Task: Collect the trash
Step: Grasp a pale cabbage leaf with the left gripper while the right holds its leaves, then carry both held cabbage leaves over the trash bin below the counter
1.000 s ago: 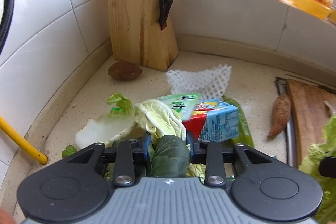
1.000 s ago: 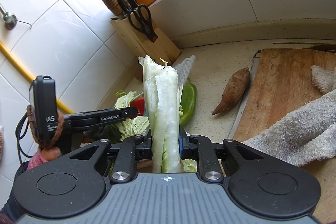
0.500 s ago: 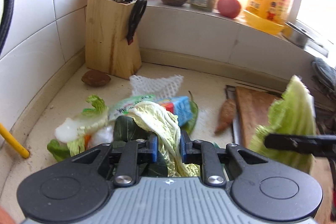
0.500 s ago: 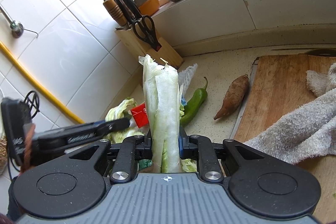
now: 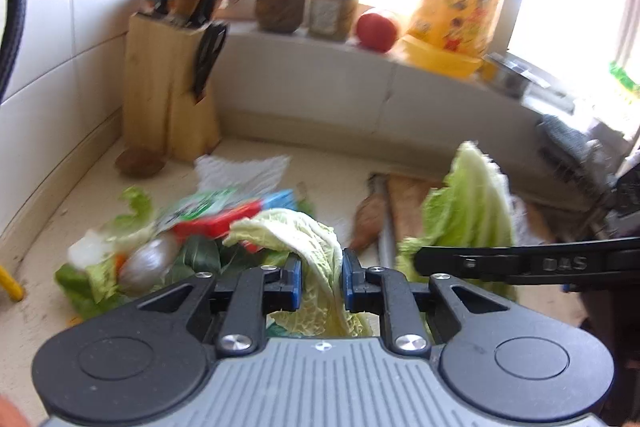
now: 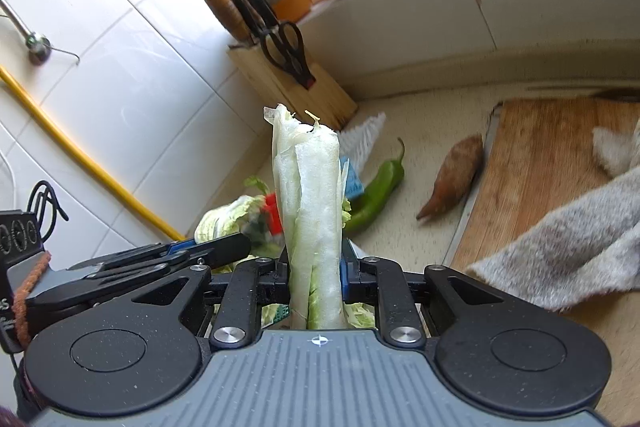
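Each handheld gripper, the left gripper [image 5: 319, 281] and the right gripper [image 6: 314, 277], had a ribbed grey housing with a small crosshair mark, flanked by two round black discs. Black linkage arms carried silver screws and ended in blue-padded fingers [image 5: 294, 281]. A black braided cable [image 5: 12, 27] curved past the left unit.

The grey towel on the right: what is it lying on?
The grey towel lies on a wooden cutting board, whose bare wood shows beyond it. Whatever sits beneath the towel itself is covered. A sweet potato lies beside the board's left edge.
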The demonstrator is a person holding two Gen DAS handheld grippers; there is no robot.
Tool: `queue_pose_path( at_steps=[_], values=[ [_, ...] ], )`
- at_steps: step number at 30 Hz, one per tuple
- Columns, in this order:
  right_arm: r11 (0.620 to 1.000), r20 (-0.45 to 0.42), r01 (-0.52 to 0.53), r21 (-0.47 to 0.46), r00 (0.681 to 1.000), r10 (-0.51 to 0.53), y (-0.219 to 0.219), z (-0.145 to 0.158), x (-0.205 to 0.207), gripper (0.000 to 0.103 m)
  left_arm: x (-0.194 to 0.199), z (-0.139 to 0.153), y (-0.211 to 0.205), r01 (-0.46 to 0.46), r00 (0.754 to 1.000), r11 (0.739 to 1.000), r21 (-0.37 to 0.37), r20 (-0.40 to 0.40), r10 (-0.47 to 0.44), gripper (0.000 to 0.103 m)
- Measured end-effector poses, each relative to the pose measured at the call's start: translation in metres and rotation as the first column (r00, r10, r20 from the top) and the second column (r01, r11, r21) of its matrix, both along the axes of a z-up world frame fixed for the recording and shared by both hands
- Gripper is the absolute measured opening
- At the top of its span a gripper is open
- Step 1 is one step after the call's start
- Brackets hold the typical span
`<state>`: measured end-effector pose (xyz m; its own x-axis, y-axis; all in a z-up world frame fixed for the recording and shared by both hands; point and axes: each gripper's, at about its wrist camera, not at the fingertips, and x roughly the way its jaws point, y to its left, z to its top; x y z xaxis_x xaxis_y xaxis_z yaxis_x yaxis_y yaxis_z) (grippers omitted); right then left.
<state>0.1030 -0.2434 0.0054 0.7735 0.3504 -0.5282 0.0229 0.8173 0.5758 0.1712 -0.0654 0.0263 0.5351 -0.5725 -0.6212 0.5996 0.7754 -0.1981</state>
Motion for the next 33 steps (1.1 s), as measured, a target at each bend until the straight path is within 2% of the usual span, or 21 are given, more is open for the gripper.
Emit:
queue_pose_path(
  at_steps=[4, 8, 12, 15, 17, 19, 20, 22, 23, 24, 25, 26, 27, 29, 33],
  values=[
    [1.000, 0.001, 0.016, -0.020, 1.000, -0.016, -0.008, 0.006, -0.011, 0.025, -0.020, -0.004, -0.002, 0.059, 0.998, 0.998, -0.019, -0.006, -0.059, 0.017],
    [0.999, -0.058, 0.018, -0.027, 0.998, -0.019, -0.011, -0.009, -0.019, 0.025, -0.020, -0.035, -0.008, 0.040, 0.995, 0.997, 0.060, -0.095, -0.034, 0.018],
    [1.000, -0.113, 0.003, -0.024, 0.994, -0.005, -0.010, -0.026, -0.020, 0.026, -0.017, -0.060, -0.016, 0.029, 0.990, 0.992, 0.120, -0.141, -0.012, 0.027],
    [0.998, -0.122, -0.010, -0.065, 0.993, 0.002, -0.007, -0.028, -0.020, 0.033, -0.018, -0.069, -0.021, 0.015, 0.990, 0.989, 0.148, -0.144, 0.007, 0.036],
    [0.996, -0.126, -0.023, -0.084, 0.992, 0.013, -0.005, -0.028, -0.021, 0.049, -0.020, -0.076, -0.026, 0.004, 0.990, 0.985, 0.171, -0.143, 0.020, 0.041],
    [0.993, -0.124, -0.038, -0.108, 0.992, 0.024, -0.004, -0.028, -0.023, 0.059, -0.024, -0.082, -0.031, 0.000, 0.992, 0.983, 0.185, -0.126, 0.024, 0.045],
    [0.991, -0.129, -0.048, -0.128, 0.991, 0.031, -0.002, -0.028, -0.024, 0.064, -0.025, -0.083, -0.033, 0.001, 0.993, 0.983, 0.185, -0.114, 0.021, 0.051],
    [0.987, -0.133, -0.054, -0.153, 0.990, 0.034, 0.000, -0.029, -0.028, 0.065, -0.027, -0.085, -0.038, 0.006, 0.995, 0.983, 0.182, -0.101, 0.012, 0.057],
    [0.985, -0.129, -0.055, -0.163, 0.991, 0.034, 0.002, -0.029, -0.029, 0.064, -0.026, -0.087, -0.040, 0.003, 0.996, 0.984, 0.177, -0.094, 0.014, 0.057],
    [0.983, -0.118, -0.053, -0.177, 0.992, 0.032, 0.003, -0.028, -0.030, 0.062, -0.027, -0.088, -0.040, -0.004, 0.996, 0.986, 0.169, -0.089, 0.019, 0.056],
    [0.982, -0.112, -0.051, -0.184, 0.993, 0.030, 0.005, -0.029, -0.030, 0.050, -0.027, -0.088, -0.040, -0.009, 0.995, 0.987, 0.162, -0.098, 0.026, 0.043],
    [0.981, -0.124, -0.048, -0.186, 0.992, 0.025, 0.006, -0.030, -0.028, 0.036, -0.027, -0.089, -0.039, -0.010, 0.993, 0.987, 0.162, -0.115, 0.029, 0.019],
    [0.984, -0.141, -0.044, -0.174, 0.990, 0.019, 0.006, -0.032, -0.026, 0.036, -0.027, -0.089, -0.038, -0.005, 0.990, 0.987, 0.161, -0.138, 0.027, 0.008],
    [0.985, -0.138, -0.036, -0.166, 0.990, 0.013, 0.010, -0.034, -0.030, 0.032, -0.029, -0.087, -0.032, 0.007, 0.987, 0.993, 0.119, -0.160, 0.012, 0.006],
    [0.989, -0.137, -0.024, -0.145, 0.991, 0.004, 0.015, -0.030, -0.043, 0.029, -0.047, -0.075, -0.016, -0.013, 0.991, 0.996, 0.086, -0.130, 0.024, 0.006]
  ],
)
